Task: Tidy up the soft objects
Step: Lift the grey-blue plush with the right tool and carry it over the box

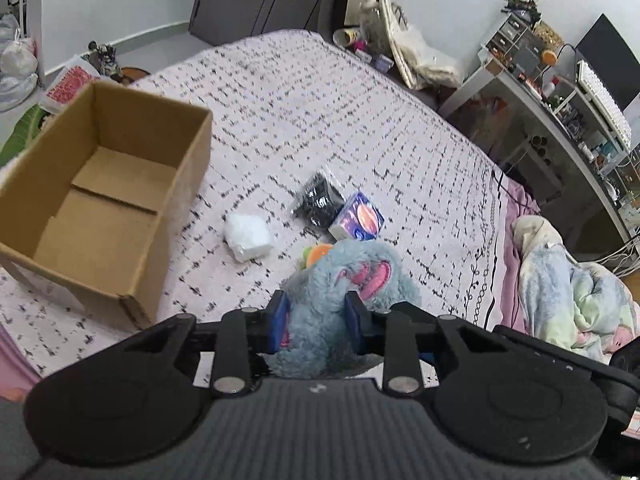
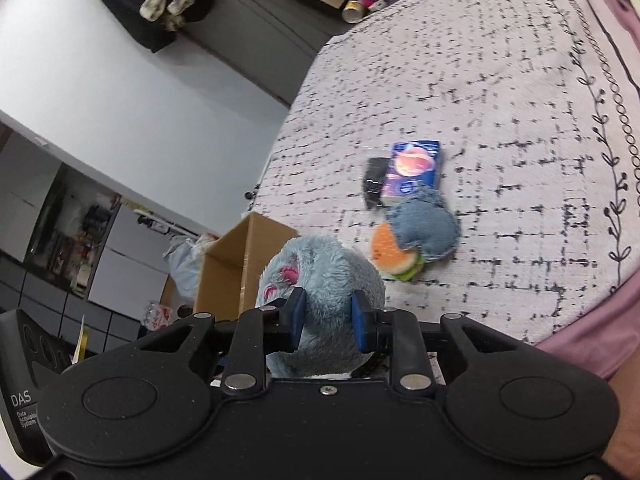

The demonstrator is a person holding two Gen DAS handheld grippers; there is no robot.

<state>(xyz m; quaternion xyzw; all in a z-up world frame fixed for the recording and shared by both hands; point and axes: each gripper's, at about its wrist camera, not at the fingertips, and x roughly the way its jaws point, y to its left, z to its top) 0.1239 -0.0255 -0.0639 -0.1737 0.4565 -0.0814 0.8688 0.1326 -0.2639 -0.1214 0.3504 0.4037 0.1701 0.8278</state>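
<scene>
Left wrist view first: the left gripper [image 1: 318, 312] has its blue pads pinching a fluffy blue plush toy [image 1: 352, 276] with pink markings, the fur bulging out past both fingers. At about ten o'clock from the toy sits an open cardboard box [image 1: 120, 216] on the patterned bedspread [image 1: 320, 112], nothing visible inside it. At twelve o'clock from the gripper, a little cluster: a white soft bundle [image 1: 248, 236], a black wrapped packet [image 1: 318, 200], and touching it a blue tissue pack [image 1: 358, 218] with an orange print; an orange and green soft piece [image 1: 316, 254] peeks out just behind the plush. A crumpled pastel blanket [image 1: 568, 280] lies at three o'clock off the bed's edge. Over to the right wrist view: the right gripper [image 2: 328, 316] is also clamped on the same blue plush, fur squeezed between its pads. At one o'clock lie a blue denim-like cushion [image 2: 426, 230] overlapping the orange-green piece, with the tissue pack just beyond. The box stands at ten o'clock.
</scene>
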